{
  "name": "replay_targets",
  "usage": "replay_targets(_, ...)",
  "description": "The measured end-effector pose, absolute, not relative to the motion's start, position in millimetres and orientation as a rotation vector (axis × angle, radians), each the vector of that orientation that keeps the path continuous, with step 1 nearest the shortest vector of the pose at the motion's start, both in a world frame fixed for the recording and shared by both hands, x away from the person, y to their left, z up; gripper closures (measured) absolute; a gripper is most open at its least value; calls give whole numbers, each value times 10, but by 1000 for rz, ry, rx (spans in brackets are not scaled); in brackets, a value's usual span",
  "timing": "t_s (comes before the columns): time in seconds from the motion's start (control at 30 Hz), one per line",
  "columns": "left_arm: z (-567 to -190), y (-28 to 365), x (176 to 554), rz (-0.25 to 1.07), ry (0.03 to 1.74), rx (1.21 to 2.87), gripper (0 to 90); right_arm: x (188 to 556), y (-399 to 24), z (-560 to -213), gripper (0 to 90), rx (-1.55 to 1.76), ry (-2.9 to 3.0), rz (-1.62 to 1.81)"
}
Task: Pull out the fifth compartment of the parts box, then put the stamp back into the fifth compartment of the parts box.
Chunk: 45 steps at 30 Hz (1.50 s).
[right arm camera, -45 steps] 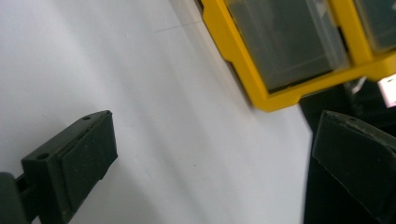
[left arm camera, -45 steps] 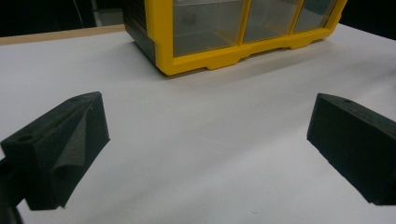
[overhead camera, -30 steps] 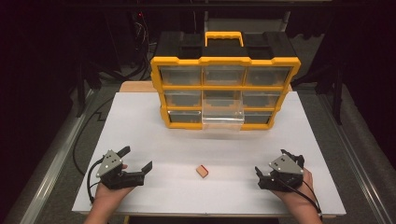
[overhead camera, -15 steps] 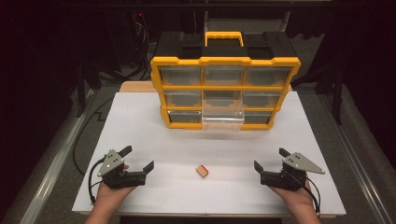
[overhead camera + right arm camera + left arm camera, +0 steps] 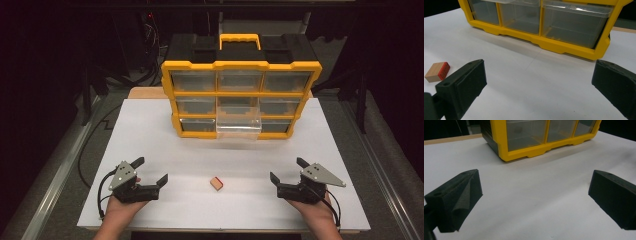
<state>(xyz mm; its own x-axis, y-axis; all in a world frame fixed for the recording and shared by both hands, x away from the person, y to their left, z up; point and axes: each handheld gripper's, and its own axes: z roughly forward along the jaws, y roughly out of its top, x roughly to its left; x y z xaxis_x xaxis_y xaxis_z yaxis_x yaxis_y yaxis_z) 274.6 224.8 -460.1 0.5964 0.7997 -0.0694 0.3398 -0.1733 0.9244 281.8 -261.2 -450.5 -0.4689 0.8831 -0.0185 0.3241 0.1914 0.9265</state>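
Wooden and small, the block (image 5: pixel 216 183) lies on the white table (image 5: pixel 150 135), roughly midway between my two grippers and well apart from each. In the right gripper view it sits at the far left (image 5: pixel 437 72), pale wood on top with a red face on one end. My left gripper (image 5: pixel 150 175) rests near the front edge with its jaws spread wide and nothing between them. My right gripper (image 5: pixel 286 175) is likewise spread and empty, pointing in toward the block. Behind, the yellow cabinet (image 5: pixel 240 65) stands upright, and its bottom middle drawer (image 5: pixel 239 125) is pulled out toward me; it looks clear and empty, though I can't be sure.

I'd judge the block light, stiff and not fragile, so a plain pinch should do. Its flat sides should give the pads good purchase; I'd close across two opposite faces, low and square, so it doesn't twist out. Being so small, it could skid on the smooth table if one jaw touches first.
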Motion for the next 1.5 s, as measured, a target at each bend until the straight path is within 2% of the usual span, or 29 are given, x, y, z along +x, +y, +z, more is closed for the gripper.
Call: replay_targets(1.5,-4602,2256,2789,542,912,1751,3,2942,-2497,-4635,1,1203,2252,952)
